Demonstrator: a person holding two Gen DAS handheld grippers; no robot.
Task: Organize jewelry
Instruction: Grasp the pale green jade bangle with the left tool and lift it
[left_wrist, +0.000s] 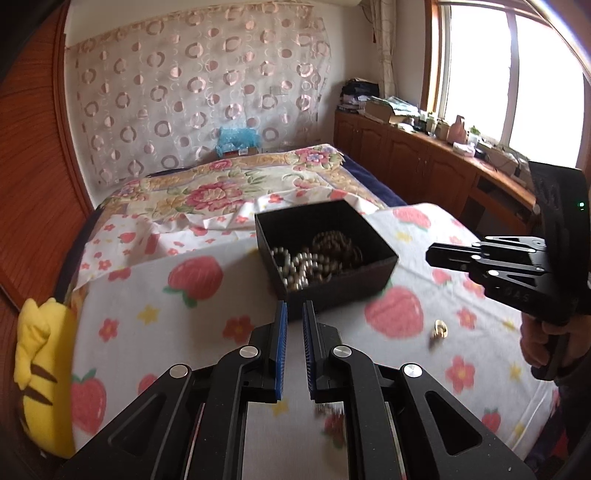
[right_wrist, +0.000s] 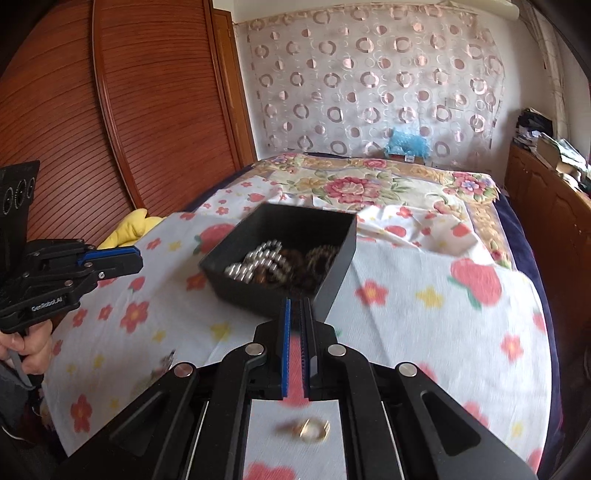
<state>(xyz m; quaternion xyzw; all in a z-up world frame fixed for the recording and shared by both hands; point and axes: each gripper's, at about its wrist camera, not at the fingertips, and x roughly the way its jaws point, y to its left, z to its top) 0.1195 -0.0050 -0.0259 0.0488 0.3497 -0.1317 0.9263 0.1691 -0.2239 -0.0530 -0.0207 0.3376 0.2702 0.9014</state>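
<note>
Black box (left_wrist: 325, 254) — mid-cloth, edges clear

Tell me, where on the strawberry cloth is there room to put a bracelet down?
The cloth is bare to the right of the black box, out to its edge. It is also bare between the box and the yellow plush toy. In front of the box it is crowded: both grippers point there and the gold ring lies there. The box already holds beads.

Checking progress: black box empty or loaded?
Loaded. The lidless black box holds silver beads and dark brown beads; a gold ring lies outside on the cloth.
</note>
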